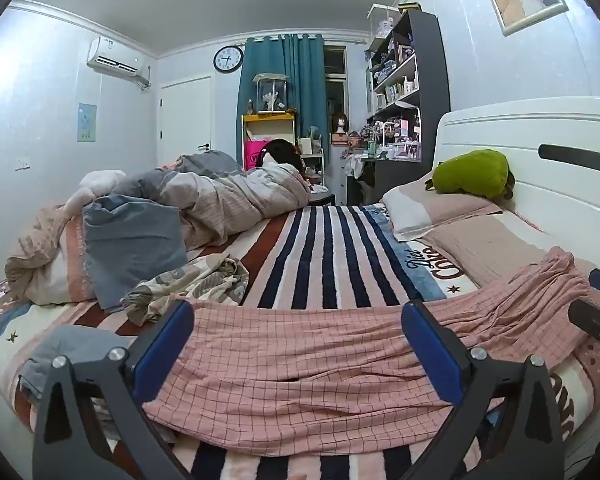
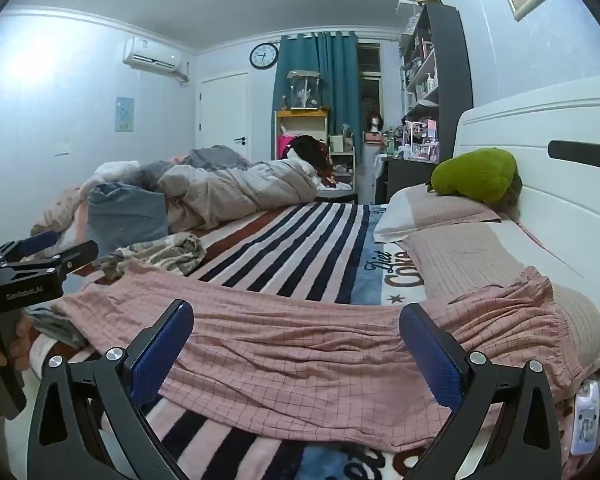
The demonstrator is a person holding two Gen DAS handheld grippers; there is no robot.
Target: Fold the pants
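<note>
1. Left wrist view: the only clear containers are far off, beyond the bed's far edge. A glass display case [image 1: 271,92] on a yellow shelf unit [image 1: 268,136] holds small figures too tiny to make out, and the tall dark shelving [image 1: 410,64] by the headboard corner is packed with bottles and boxes.
2. The left gripper [image 1: 298,334] hangs just over the bed's near edge, tilted slightly downward, jaws spread wide and released, nothing clamped; its blue pads straddle the cloth without pressing it.
3. Right wrist view: the right gripper [image 2: 296,334] sits in the same low, slightly downward pose, jaws fully apart and empty. A hand [image 2: 18,344] shows at the left border, gripping the other tool's handle.
4. The pink checked pants [image 2: 308,344] lie stretched along the bed's near edge on the striped blanket [image 2: 292,240], wrinkled and unfolded. The gathered elastic waistband reaches onto the pillow [image 2: 472,256] toward the headboard corner; the leg ends point toward the foot end.
</note>
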